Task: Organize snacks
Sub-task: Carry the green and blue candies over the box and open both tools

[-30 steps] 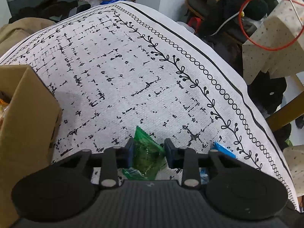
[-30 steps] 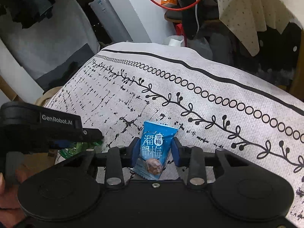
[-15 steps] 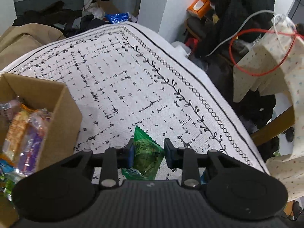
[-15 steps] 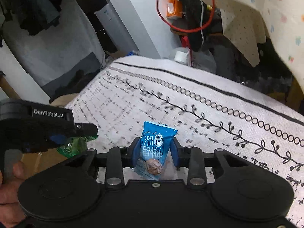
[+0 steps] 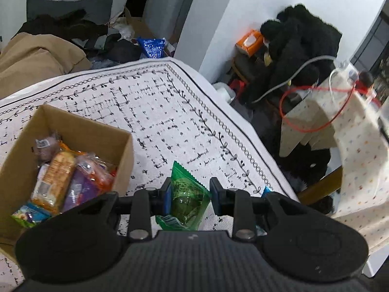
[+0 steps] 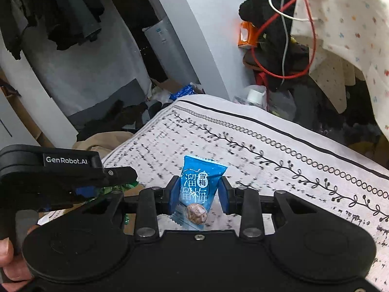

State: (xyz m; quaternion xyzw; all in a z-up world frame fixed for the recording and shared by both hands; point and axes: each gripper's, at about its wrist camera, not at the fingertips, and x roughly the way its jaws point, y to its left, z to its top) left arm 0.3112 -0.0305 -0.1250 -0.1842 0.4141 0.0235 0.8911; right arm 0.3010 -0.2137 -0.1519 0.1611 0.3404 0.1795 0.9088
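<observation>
The left claw (image 5: 189,196) grips a green packet (image 5: 187,194) above the desk (image 5: 170,121), just right of the cardboard box (image 5: 97,131) of snacks. The right claw (image 6: 198,194) pinches a blue packet (image 6: 199,185). Beyond lies bare patterned cloth up to the desk's far edge; clutter crowds the room past it.

A bench (image 5: 155,112) is covered by a white cloth printed with black dashes and a leafy vine border. Beyond its far corner, an orange tissue box (image 5: 249,41) is seen beside a heap of black fleece (image 5: 301,46). A red cable loop (image 5: 313,112) is draped over dotted fabric (image 5: 357,146). Tan cloth (image 5: 36,58) is piled at the left.
</observation>
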